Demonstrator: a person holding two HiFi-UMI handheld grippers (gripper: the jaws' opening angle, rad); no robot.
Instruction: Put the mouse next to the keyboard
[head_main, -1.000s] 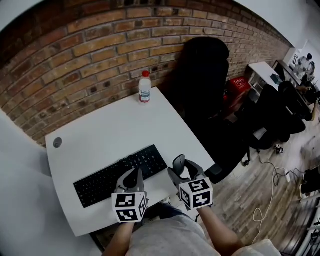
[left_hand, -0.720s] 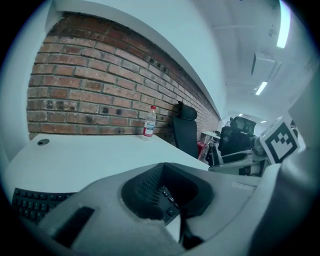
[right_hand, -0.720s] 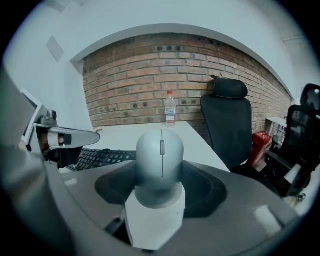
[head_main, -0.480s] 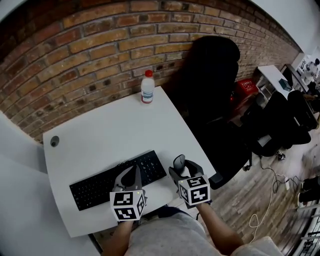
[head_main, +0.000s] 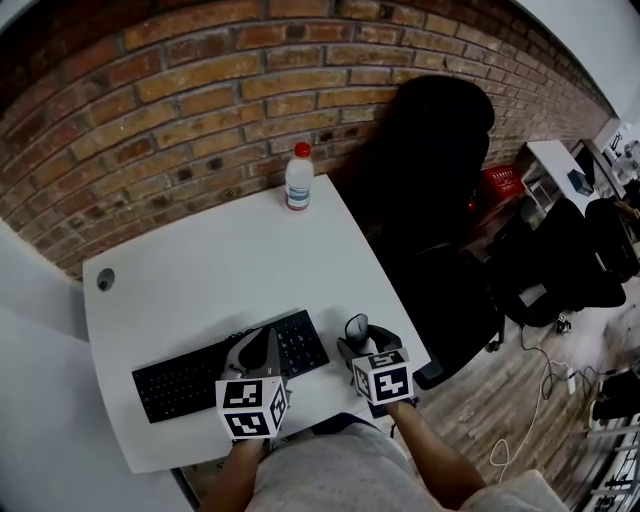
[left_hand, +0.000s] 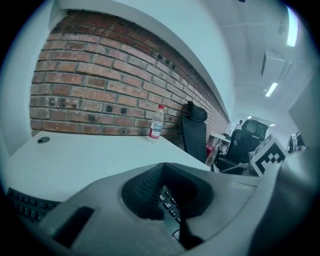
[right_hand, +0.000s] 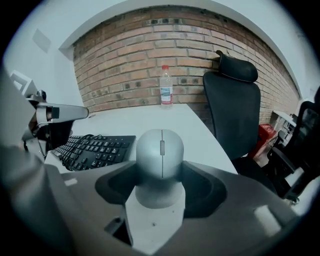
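A grey mouse (right_hand: 160, 150) sits low over the white desk (head_main: 220, 270), just right of the black keyboard (head_main: 200, 372). My right gripper (head_main: 362, 336) is shut on the mouse, its jaws against both sides and the mouse's front sticking out past the tips. In the right gripper view the keyboard (right_hand: 95, 149) lies to the left of the mouse. My left gripper (head_main: 266, 340) hovers over the keyboard's right end, shut with nothing in it; in the left gripper view only keys (left_hand: 167, 197) show through the hollow in its jaws.
A plastic water bottle (head_main: 298, 178) stands at the desk's far edge by the brick wall. A black office chair (head_main: 430, 150) is right of the desk. A cable hole (head_main: 105, 281) is at the far left corner. The desk's right edge is close to the mouse.
The head view has shifted a little. Both grippers stay at about the same places over the desk, the right one still holding the mouse beside the keyboard.
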